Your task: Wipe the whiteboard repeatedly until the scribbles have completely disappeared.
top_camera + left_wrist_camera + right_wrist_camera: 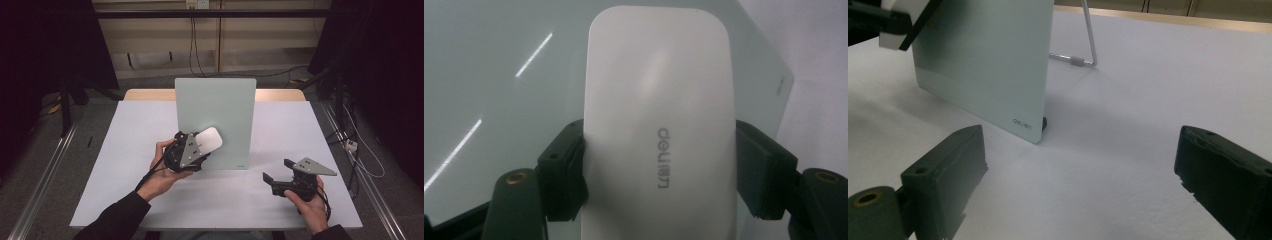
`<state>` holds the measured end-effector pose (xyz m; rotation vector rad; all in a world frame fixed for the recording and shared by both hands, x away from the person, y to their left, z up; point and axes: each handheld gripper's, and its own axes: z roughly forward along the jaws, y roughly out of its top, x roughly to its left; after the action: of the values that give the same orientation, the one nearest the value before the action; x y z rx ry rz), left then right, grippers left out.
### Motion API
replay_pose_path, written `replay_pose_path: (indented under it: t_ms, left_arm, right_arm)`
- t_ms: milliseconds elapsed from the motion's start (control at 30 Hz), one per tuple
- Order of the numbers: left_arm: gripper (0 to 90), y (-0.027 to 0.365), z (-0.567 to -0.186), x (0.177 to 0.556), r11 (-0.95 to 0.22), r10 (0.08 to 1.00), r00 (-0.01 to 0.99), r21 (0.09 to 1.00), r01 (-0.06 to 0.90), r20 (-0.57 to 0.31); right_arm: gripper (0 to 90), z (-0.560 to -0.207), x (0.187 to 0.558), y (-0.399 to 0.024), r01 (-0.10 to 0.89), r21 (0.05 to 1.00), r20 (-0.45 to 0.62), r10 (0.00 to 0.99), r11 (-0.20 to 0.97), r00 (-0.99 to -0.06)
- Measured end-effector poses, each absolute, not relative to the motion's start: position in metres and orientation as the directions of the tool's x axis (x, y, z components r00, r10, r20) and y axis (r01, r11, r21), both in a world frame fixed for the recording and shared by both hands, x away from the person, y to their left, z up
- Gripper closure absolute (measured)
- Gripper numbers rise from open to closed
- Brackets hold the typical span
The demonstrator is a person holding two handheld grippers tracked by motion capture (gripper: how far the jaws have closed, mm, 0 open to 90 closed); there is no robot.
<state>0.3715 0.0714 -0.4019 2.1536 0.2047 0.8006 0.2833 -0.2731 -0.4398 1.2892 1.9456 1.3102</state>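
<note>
A pale green glass board [220, 107] stands upright on a wire stand in the middle of the white table [125, 150]. My left gripper [200, 145] is shut on a white board eraser [209, 140] and holds it against the board's lower left face. In the left gripper view both black pads [564, 170] press the eraser [659, 125] from its two sides, with the board [499, 75] right behind it. My right gripper [278, 171] stands open near the table's front right, nothing between its pads [948, 170]. The board [993, 60] lies ahead of it.
The board's wire stand [1083, 57] rests on the table behind the board. A wooden edge [145, 94] runs along the table's far side. Cables [192, 45] hang at the back wall. Metal rails [45, 170] flank the table on the floor.
</note>
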Motion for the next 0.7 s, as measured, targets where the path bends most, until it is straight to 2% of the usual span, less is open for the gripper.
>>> replay_pose_path:
  t_ms: [467, 700]
  left_arm:
    - [31.1, 0.072, -0.395, 0.375, -0.646, 0.401, 0.792, 0.755, -0.111, 0.460]
    - [31.1, 0.084, -0.373, 0.385, -0.581, 0.485, 0.757, 0.809, -0.095, 0.437]
  right_arm:
    - [6.4, -0.440, 0.283, -0.273, 0.444, 0.890, 0.121, 0.883, 0.106, -0.453]
    - [6.4, -0.440, 0.283, -0.273, 0.446, 0.889, 0.123, 0.883, 0.105, -0.454]
